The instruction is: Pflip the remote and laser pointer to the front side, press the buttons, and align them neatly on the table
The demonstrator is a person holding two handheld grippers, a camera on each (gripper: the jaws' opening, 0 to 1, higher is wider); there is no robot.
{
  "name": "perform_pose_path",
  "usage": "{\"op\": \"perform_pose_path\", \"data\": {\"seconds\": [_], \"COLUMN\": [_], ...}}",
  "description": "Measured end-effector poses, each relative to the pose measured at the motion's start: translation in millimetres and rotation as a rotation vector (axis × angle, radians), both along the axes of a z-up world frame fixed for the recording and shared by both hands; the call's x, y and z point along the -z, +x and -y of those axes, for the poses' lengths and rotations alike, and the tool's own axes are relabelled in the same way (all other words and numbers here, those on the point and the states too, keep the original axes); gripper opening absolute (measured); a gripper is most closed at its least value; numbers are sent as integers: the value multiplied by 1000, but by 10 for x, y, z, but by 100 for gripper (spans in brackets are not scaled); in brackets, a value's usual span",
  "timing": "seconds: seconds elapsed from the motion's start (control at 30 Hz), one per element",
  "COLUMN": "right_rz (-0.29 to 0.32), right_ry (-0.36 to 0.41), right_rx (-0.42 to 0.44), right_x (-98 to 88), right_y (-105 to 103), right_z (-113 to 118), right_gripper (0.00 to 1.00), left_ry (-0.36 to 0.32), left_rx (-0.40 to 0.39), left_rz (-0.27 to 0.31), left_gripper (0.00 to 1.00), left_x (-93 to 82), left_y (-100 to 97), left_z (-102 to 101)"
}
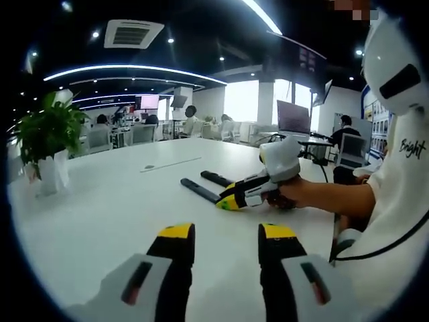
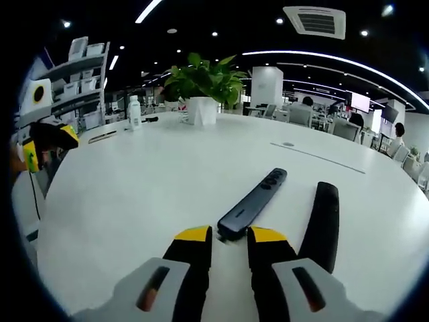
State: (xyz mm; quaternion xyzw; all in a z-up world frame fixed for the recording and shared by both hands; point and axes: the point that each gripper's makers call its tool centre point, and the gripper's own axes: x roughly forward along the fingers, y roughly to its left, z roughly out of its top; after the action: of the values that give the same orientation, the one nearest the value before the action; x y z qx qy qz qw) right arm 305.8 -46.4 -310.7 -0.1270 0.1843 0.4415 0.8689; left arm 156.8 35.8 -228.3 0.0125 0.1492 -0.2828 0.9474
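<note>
Left gripper view: left claw (image 1: 228,241) hovers over the white table (image 1: 100,208), jaws apart with a clear gap, nothing between them, touching nothing. Farther out on the table, the right claw (image 1: 226,199) comes in from the right in a person's hand (image 1: 295,191), yellow tips low by the near end of the laser pointer (image 1: 199,190); cannot tell from here if it touches. The remote (image 1: 216,178) lies just beyond, roughly parallel, a small gap between the two. Potted plant (image 1: 47,144) at far left on the table.

Right gripper view: right claw (image 2: 230,245) is low over the table (image 2: 134,194), jaws parted a little, the near end of the laser pointer (image 2: 253,202) sitting at the gap between the yellow tips; not clamped as far as visible, contact unclear. Laser pointer lies button side up, angled away to the right. The remote (image 2: 322,225) lies just right of it, plain dark face up, close but apart. Left claw (image 2: 47,144) at left edge. Potted plant (image 2: 202,87) and a bottle (image 2: 135,111) at the far side.
</note>
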Motion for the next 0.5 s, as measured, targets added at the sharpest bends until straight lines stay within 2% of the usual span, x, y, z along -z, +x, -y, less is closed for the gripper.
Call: {"op": "perform_pose_path", "data": {"seconds": [0.27, 0.37, 0.5], "right_rz": [-7, 23, 16], "right_ry": [-7, 24, 63], "right_rx": [4, -5, -13], "right_x": [-9, -129, -232], "right_y": [-36, -59, -58], "right_z": [58, 61, 85], "right_gripper": [26, 30, 33], "left_ry": [0, -1, -9], "left_rx": [1, -1, 1], "left_rz": [-2, -1, 7], "left_gripper": [39, 39, 39], "left_x": [6, 4, -26], "left_y": [-3, 6, 20], "left_z": [0, -4, 2]}}
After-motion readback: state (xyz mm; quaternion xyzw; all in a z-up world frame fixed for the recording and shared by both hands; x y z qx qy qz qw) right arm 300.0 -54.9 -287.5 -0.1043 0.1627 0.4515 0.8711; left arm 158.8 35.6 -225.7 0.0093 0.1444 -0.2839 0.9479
